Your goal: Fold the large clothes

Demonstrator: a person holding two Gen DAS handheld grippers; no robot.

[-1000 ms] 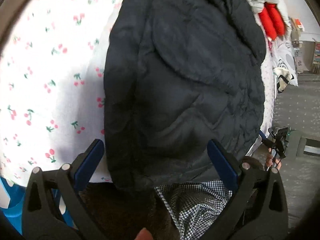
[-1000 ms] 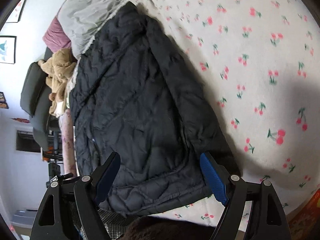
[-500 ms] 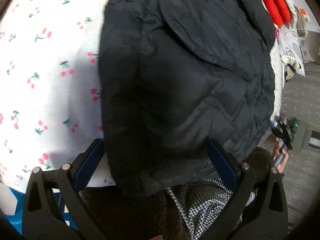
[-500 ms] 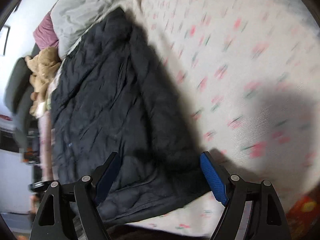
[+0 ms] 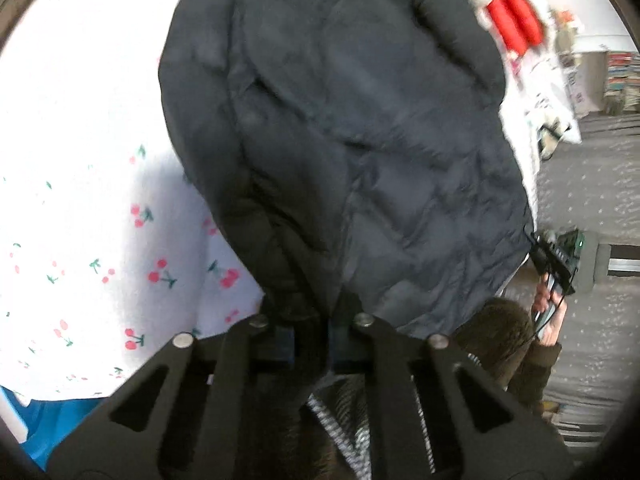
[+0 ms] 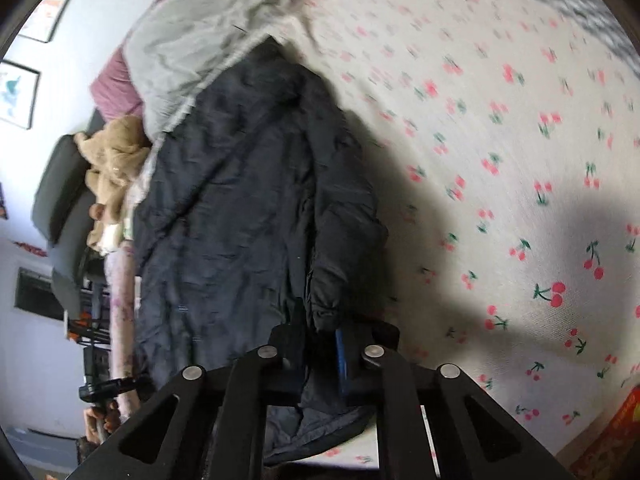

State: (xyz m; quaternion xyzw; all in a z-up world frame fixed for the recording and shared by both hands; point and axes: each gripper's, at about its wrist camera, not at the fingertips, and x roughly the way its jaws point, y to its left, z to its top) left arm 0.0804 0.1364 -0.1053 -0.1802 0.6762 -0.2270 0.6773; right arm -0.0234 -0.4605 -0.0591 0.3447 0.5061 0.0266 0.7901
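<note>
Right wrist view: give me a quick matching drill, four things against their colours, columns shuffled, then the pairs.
Things:
1. puffer jacket
2. bedsheet
3. plush toy
4. pillow

Colours:
A. tan
B. white with red cherries
C. dusty pink
D. black

Pairs: 1-D, 2-B, 3-A, 4-C

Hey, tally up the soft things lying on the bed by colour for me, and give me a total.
Black: 1, the puffer jacket
Grey: 1, the blanket
Tan: 1, the plush toy
Red: 1, the red plush item
Total: 4, all on the cherry-print sheet.
</note>
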